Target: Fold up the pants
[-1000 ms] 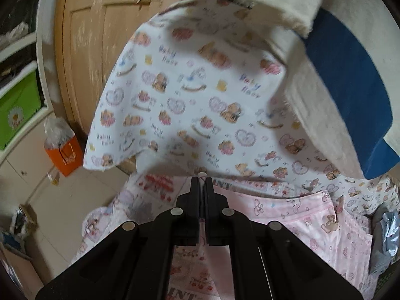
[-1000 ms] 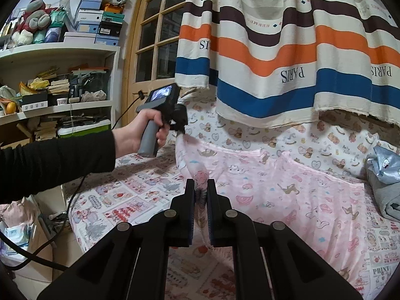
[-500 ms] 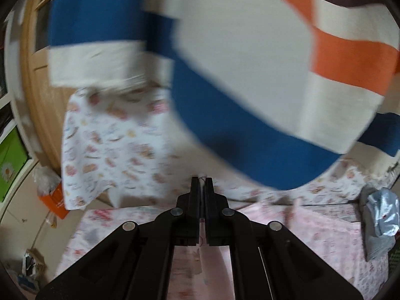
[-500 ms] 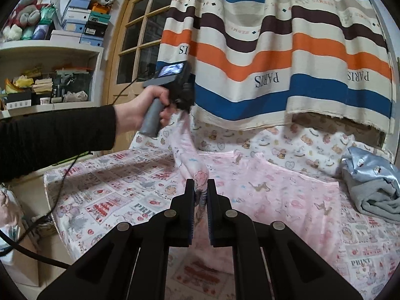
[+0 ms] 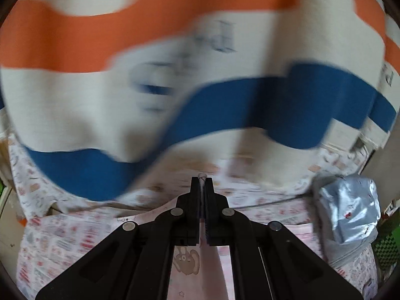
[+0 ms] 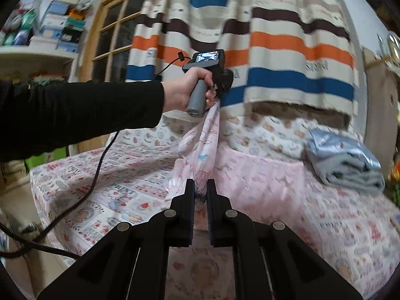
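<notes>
Broad striped curtain (image 6: 287, 50) in cream, orange, blue and brown hangs at the back, our landmark here. Below its frayed hem, a white sheet with small bear prints (image 6: 270, 135) drapes down. In front of the curtain spreads the bed cover with red and pink printed panels (image 6: 100, 182). Down to the curtain's right, a folded bundle of silvery-blue and grey fabric (image 6: 347, 160) sits on the bed. Left of the curtain, a wooden-framed glass door (image 6: 110, 37), and further left a white shelf stacked with blurred boxes (image 6: 55, 32).
</notes>
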A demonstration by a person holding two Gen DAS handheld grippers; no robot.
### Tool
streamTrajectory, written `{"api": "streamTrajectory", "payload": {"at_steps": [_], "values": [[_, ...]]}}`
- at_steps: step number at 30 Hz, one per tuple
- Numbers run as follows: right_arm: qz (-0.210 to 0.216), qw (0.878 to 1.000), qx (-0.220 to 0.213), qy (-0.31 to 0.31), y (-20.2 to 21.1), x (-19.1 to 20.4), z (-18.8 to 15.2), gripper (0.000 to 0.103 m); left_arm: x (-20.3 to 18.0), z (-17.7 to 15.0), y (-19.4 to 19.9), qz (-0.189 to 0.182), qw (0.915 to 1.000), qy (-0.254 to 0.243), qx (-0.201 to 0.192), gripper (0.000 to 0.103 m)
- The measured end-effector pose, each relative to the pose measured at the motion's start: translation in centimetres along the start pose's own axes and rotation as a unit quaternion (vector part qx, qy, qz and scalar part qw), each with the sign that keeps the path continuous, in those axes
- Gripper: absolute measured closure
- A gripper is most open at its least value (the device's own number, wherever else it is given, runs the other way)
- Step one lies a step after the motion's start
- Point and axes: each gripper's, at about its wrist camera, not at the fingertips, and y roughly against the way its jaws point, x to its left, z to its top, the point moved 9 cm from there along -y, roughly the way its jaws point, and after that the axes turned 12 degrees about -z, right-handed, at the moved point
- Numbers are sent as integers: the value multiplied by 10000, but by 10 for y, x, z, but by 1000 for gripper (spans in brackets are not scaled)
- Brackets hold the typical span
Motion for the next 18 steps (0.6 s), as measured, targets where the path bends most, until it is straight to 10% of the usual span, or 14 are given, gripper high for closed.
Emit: {"api": "streamTrajectory", "payload": {"at_steps": [18], "values": [[-794,9963,256,180,2,-74,-42,95,-149,-62,-106,-809,9933,-100,814,101]]}}
